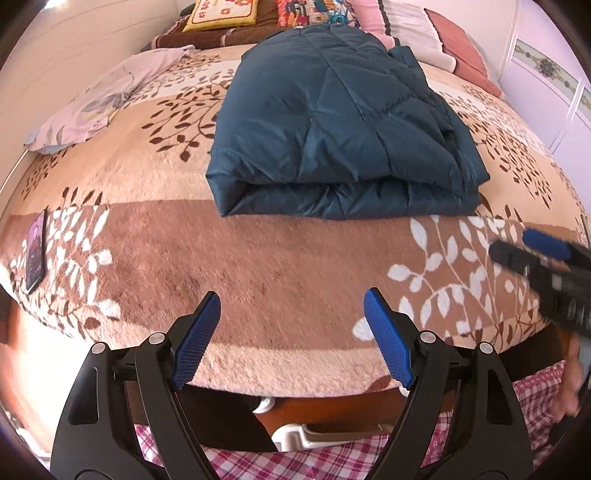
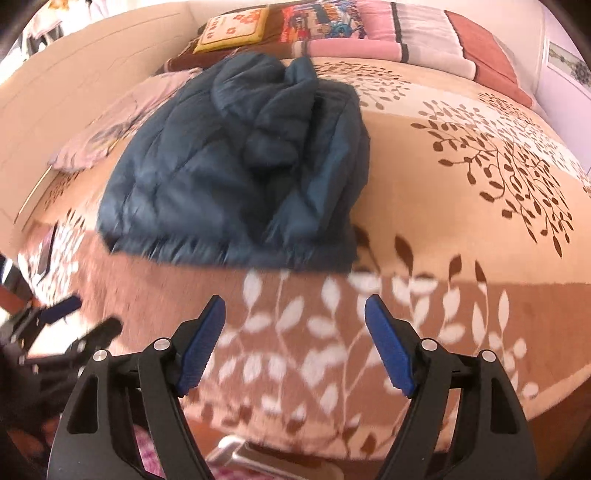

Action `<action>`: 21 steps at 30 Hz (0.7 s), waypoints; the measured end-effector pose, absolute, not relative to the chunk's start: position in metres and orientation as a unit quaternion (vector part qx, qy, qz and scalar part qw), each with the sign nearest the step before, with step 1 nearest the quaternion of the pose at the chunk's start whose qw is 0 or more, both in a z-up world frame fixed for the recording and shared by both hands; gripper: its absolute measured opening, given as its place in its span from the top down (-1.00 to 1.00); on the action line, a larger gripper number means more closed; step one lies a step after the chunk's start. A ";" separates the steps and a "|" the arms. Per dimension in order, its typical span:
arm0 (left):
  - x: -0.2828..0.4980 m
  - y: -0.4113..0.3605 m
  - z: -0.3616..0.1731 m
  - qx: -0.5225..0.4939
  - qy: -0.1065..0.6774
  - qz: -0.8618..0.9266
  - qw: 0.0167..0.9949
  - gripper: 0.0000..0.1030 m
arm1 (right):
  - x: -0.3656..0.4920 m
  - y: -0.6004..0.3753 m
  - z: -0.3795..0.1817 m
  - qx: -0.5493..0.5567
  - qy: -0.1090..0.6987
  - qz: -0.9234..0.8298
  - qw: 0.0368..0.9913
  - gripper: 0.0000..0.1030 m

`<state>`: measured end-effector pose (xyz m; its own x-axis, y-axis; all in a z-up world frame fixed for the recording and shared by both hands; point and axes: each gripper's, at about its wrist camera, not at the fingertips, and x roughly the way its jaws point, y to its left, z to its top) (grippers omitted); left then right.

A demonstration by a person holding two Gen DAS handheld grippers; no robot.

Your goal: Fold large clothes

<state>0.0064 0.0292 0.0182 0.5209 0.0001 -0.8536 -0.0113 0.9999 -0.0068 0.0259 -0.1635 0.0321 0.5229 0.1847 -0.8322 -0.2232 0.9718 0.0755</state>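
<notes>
A dark teal puffer jacket (image 1: 332, 129) lies folded into a thick rectangle on the leaf-patterned bed blanket (image 1: 258, 258). In the right wrist view the jacket (image 2: 229, 166) is blurred, with a sleeve or hood bunched on top. My left gripper (image 1: 291, 299) is open and holds nothing, hovering over the bed's near edge short of the jacket. My right gripper (image 2: 294, 301) is also open with nothing between its blue pads, above the white-leaf band to the right of the jacket's near edge. Each gripper shows in the other's view: the right gripper (image 1: 532, 251) at the right edge, the left gripper (image 2: 92, 314) at the lower left.
A phone (image 1: 36, 251) lies on the blanket at the left edge. A lilac floral cloth (image 1: 103, 96) lies left of the jacket. Pillows (image 1: 221, 14) and folded bedding line the headboard. A person's plaid garment (image 1: 295, 461) shows below the bed's near edge.
</notes>
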 end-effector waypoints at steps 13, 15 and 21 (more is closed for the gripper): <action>-0.009 0.029 0.018 -0.009 0.490 0.003 0.872 -0.37 | -0.025 -0.146 0.005 -0.064 0.501 0.126 0.854 -0.48; -0.011 0.029 0.018 -0.008 0.488 0.004 0.873 -0.35 | -0.028 -0.143 0.004 -0.069 0.501 0.129 0.853 -0.48; -0.014 0.033 0.018 -0.014 0.490 0.008 0.871 -0.33 | -0.032 -0.139 0.005 -0.076 0.496 0.132 0.855 -0.48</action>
